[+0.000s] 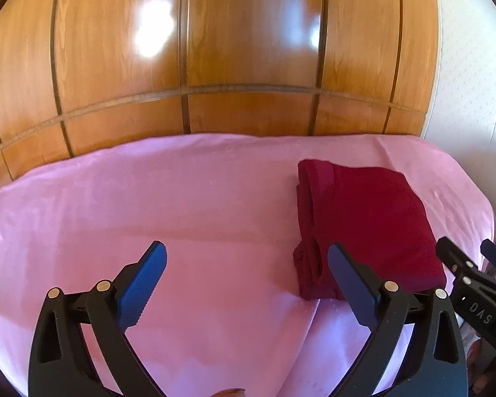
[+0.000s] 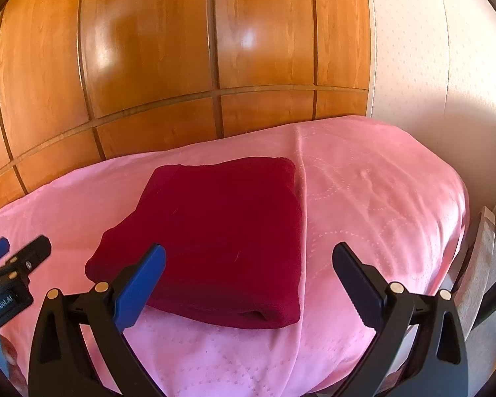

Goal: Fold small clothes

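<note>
My left gripper point(image 1: 248, 258) hangs spread wide and empty over the smooth pink bedcover point(image 1: 148, 198); right of it lies the dark red garment point(image 1: 373, 225), a soft folded square; my right gripper point(image 2: 249, 259) gapes wide, holding nothing; glossy wooden panels point(image 2: 148, 49) behind.

1. A pink bedspread point(image 2: 363, 198) covers the bed and fills the lower half of both views; curved dotted stitching runs across it.
2. A crease runs down the bedspread from its far edge toward the near edge.
3. A glossy wooden wardrobe point(image 1: 215, 49) stands behind the bed, split by dark vertical grooves into panels, with 1 horizontal band low across them.
4. Bright patches of light reflect off the wardrobe panels.
5. A white textured wall point(image 2: 413, 49) rises to the right of the wardrobe, just beside the bed's far corner.
</note>
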`<state>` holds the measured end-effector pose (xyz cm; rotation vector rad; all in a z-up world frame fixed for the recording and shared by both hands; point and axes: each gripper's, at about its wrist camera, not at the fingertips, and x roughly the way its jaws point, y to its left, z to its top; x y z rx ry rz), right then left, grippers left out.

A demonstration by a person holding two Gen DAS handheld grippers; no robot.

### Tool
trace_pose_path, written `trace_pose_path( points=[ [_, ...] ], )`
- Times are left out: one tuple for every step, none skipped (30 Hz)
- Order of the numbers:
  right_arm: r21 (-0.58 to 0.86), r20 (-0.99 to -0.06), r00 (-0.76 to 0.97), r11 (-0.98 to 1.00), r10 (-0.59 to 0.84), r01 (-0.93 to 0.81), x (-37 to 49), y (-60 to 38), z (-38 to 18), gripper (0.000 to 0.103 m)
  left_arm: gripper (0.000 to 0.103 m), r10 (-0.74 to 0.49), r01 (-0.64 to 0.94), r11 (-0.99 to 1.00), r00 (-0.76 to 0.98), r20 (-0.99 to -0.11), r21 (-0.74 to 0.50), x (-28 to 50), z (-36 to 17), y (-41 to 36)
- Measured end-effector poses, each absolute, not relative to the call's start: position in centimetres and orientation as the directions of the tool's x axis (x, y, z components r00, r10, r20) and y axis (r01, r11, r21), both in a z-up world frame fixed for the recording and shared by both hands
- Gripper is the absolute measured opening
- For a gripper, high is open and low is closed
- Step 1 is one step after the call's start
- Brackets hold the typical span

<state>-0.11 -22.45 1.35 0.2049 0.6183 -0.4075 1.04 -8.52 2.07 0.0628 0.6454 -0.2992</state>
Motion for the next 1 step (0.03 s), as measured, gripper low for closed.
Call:
trace_pose_path(
  points=[
    [0.065, -0.599, 0.739, 0.902, -0.307, 0.427, -0.05, -22.47, 1.36, 0.101, 0.097, -0.251, 0.289, 0.957, 0.756, -0.604, -0.036, 1.03, 1.91, -8.55]
  ],
)
